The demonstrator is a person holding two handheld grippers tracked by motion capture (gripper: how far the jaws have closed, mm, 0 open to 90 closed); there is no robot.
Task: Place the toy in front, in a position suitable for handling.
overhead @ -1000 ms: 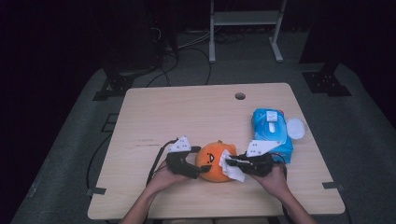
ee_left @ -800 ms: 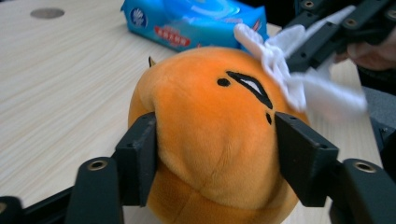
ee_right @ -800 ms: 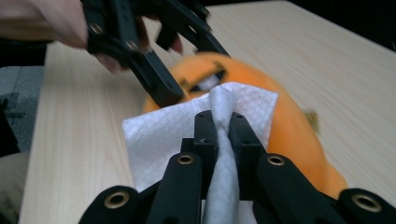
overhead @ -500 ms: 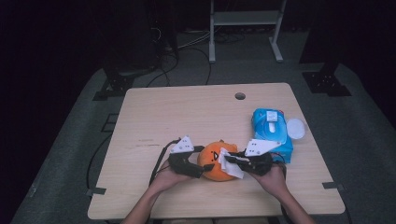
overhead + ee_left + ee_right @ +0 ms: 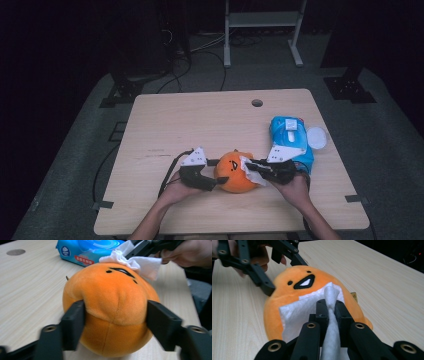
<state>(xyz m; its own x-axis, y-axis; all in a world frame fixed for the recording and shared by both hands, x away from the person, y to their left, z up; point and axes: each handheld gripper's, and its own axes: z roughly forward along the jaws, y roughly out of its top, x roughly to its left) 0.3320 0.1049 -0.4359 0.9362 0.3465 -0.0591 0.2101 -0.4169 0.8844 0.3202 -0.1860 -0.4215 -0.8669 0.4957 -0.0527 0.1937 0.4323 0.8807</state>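
Note:
An orange plush toy (image 5: 235, 172) with a drawn face lies near the table's front edge. My left gripper (image 5: 216, 176) reaches it from the left. Its jaws have just been closing, and in the left gripper view the pads (image 5: 75, 322) dent the plush (image 5: 110, 302) on both sides. My right gripper (image 5: 251, 166) comes in from the right and is shut on a white wipe (image 5: 252, 174). In the right gripper view the wipe (image 5: 294, 311) is pinched between the jaws of my right gripper (image 5: 331, 312) and drapes over the plush (image 5: 287, 293) just below its face.
A blue pack of wipes (image 5: 290, 135) lies right of the plush, behind my right hand, with a white round lid (image 5: 316, 137) at its right side. A cable hole (image 5: 257, 103) sits near the far edge of the wooden table (image 5: 200, 125).
The left gripper's jaws have closed in on the sides of the plush. The right gripper with the wipe has stayed on top of the plush, hardly moving.

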